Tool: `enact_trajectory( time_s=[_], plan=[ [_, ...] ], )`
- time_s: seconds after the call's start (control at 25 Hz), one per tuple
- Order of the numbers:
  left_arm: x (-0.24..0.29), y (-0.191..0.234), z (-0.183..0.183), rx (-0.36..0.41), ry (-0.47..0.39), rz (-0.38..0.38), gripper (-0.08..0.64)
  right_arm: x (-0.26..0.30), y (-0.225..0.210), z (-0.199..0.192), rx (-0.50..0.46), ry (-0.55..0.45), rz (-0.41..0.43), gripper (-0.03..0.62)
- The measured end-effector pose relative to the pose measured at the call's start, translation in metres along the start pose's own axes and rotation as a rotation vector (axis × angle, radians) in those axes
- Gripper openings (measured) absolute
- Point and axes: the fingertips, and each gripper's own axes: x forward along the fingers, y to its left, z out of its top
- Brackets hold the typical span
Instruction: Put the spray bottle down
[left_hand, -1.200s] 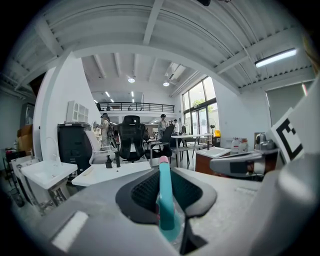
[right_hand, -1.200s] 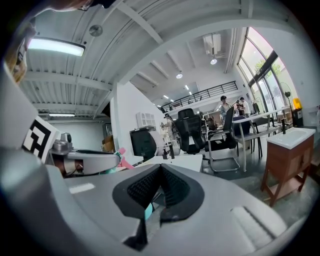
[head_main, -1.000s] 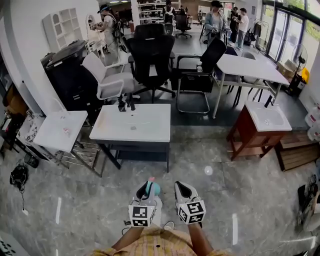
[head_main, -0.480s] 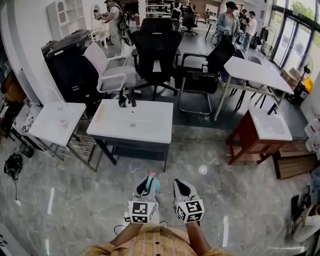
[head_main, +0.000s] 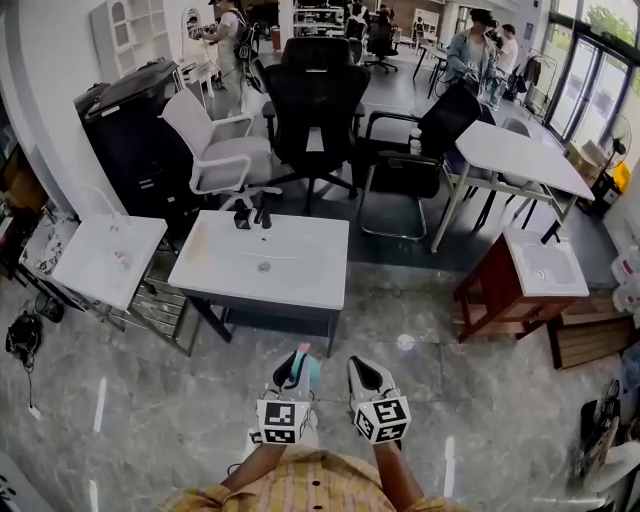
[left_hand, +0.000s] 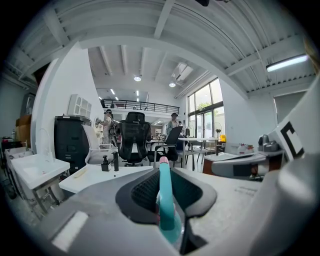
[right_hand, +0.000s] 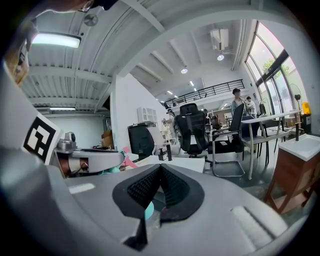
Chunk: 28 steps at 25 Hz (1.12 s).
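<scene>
**Spray bottle sitting in the left claw, short of the tabletop**

The left claw (head_main: 294, 364) is clamping the spray bottle (left_hand: 164, 199) between its dark ribbed pads, with the jaws standing part-way apart around it. The teal body is filling the gap between the pads. Its pink tip is poking up just past the pad tips and pointing ahead.

The right claw (head_main: 359, 369) is hanging just beside the left one, at about the same height. Its pads are meeting at their tips, so the jaws are standing together. In the right gripper view a small teal patch is showing low in the slot behind the pads, and what it is cannot be told.

Both claws are pointing forward over the grey marble floor (head_main: 140, 410), and yellow checked sleeves (head_main: 300, 490) are showing at the bottom edge of the head view. The bottle is resting on no surface.

Ahead of the claws and apart from them, a white tabletop (head_main: 300, 285) with a shallow sink basin is standing on dark legs. Black tap fittings (head_main: 252, 214) are standing at its far edge. A black office chair (head_main: 315, 95) and a white chair (head_main: 215, 150) are standing behind it. A red-brown cabinet (head_main: 490, 295) carrying another white basin is standing off to the right.
</scene>
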Motion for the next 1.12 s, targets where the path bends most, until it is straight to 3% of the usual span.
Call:
enact_trajectory(
  time_s=[0.52, 1.12],
  plan=[
    [0.09, 0.082, 0.05, 0.002, -0.018, 0.019, 0.071, 0.114, -0.019, 0.065, -0.022, -0.016, 0.003, 0.002],
    [0.188, 0.17, 0.059, -0.007, 0.005, 0.024, 0.071, 0.24, -0.046, 0.091, -0.044, -0.014, -0.027, 0.002]
  ],
)
